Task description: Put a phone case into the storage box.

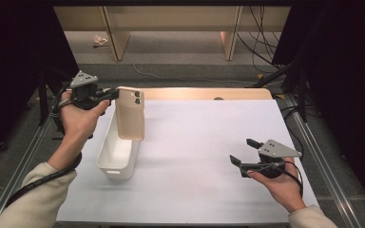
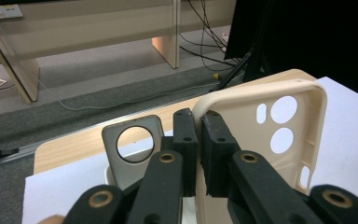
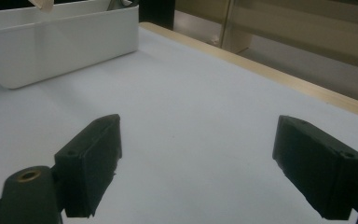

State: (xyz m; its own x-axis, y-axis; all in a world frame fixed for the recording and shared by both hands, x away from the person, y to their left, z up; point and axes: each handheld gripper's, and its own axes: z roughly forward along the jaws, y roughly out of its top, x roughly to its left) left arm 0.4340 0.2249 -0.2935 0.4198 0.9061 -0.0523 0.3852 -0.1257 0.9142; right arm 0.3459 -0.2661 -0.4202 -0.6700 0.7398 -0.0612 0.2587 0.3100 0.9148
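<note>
Around the work: we see a white bin (image 1: 117,154) standing on the left part of the white table (image 1: 199,156), its long side running away from the person; in the left gripper view a grey phone case (image 2: 133,147) with a round camera hole stands upright in it, just behind the jaws
In the way: the bin's near wall lies between the right gripper and the held case; the table surface between them is bare
Phone case: a beige phone case (image 1: 130,113) hangs upright above the far end of the bin, camera cut-outs at the top; we think its lower edge clears the bin's rim, though the high view is too coarse to be sure
Left gripper (image 2: 198,140): jaws pinched tight on the case's edge near its top corner, one pad on each face
Left hand (image 1: 78,116): raised over the table's left edge, forearm coming up from the lower left, gripper pointing level toward the right
Right gripper (image 1: 243,153): jaws spread wide with nothing between them
Right hand (image 1: 278,183): low over the table's near right part, gripper aimed left toward the bin, well apart from it
</note>
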